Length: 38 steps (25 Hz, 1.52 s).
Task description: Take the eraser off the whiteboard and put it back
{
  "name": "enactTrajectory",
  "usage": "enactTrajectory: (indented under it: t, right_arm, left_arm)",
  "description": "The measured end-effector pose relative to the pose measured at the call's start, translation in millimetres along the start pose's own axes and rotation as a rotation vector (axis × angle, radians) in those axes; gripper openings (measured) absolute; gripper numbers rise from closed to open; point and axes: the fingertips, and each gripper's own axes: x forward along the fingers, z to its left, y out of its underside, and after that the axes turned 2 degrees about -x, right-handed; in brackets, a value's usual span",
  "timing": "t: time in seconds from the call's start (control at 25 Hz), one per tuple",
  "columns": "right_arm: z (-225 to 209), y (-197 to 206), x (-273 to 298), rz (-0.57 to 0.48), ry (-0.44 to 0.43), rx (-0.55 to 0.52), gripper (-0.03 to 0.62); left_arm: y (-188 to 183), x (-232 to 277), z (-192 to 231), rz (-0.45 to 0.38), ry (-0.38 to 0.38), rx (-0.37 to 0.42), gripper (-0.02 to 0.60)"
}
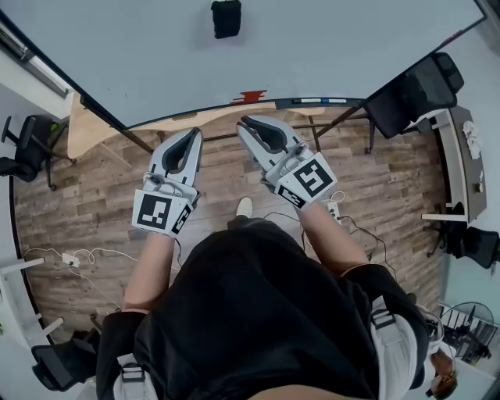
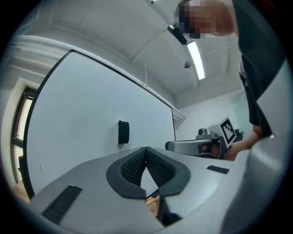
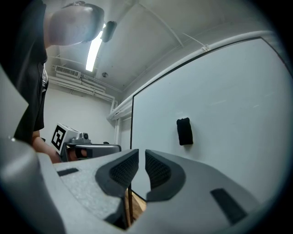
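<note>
Well, the black eraser (image 1: 226, 18) clings high on the whiteboard (image 1: 351, 47), well apart from the empty left gripper (image 1: 195, 133), jaws together, and right gripper (image 1: 244, 121), jaws a slit apart; arriving unopened could knock it to the floor (image 1: 101, 203).

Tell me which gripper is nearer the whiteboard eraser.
Right, narrowly. The right gripper is below and right of the eraser; the left gripper is farther off, below and left.
</note>
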Motion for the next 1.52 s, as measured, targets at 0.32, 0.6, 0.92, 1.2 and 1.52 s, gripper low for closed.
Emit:
enactTrajectory:
  t: [0.32, 0.6, 0.92, 1.2, 1.52]
  right_arm:
    - [-52.2, -2.4, 19.6, -0.016, -0.028, 0.005, 0.046]
    - [-74.6, 0.9, 31.9, -0.014, -0.064, -0.002, 0.046]
    - [-91.3, 2.0, 71.3, -0.006, -0.008, -0.007, 0.05]
    - [-109.7, -1.1, 93.8, 0.014, 0.138, -0.03, 0.069]
    - [-132.5, -9.4, 117.0, 0.038, 0.311, -0.063, 0.215]
  left_arm:
    - [-4.9, 50.8, 18.6, -0.008, -0.034, 0.028, -0.005]
    - [-9.5, 74.1, 32.7, -0.021, -0.08, 0.04, -0.005]
    - [-5.4, 88.2, 69.1, -0.016, -0.043, 0.036, -0.005]
    - [-7.2, 104.3, 99.1, -0.015, 0.041, 0.037, -0.005]
    - [-9.9, 116.5, 123.8, -0.023, 0.13, 0.025, -0.005]
